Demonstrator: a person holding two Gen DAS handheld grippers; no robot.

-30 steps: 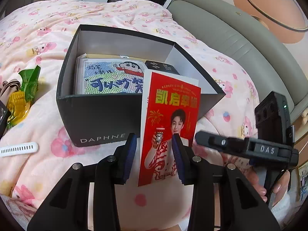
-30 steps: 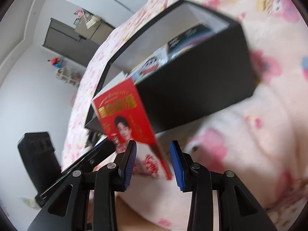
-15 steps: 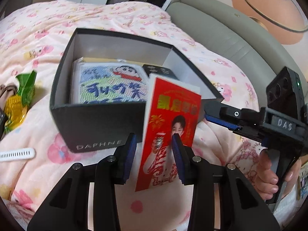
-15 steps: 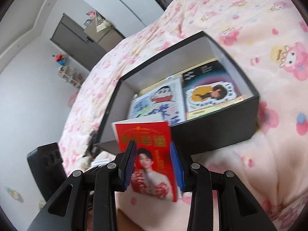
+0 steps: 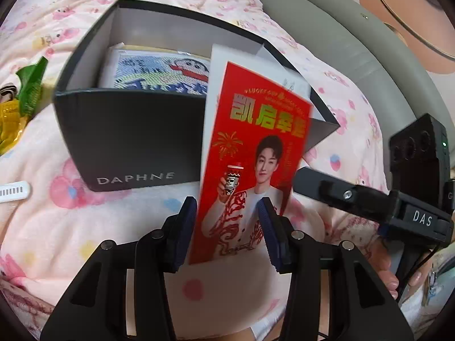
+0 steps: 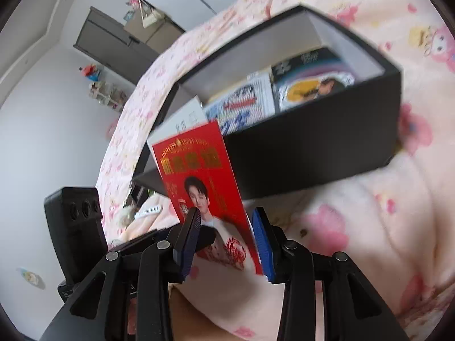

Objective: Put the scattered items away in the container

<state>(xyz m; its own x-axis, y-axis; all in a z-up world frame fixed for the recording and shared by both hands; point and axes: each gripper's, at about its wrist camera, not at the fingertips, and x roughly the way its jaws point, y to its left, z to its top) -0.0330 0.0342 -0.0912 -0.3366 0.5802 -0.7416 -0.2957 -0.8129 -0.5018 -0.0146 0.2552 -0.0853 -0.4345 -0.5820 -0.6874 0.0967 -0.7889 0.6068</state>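
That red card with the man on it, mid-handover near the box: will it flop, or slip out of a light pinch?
The red card stands straight above the left gripper without drooping, so it is probably fairly stiff. Its face looks glossy, so it may slide between the pads. Thin and flat, it is likely very light and may catch on the black box rim.
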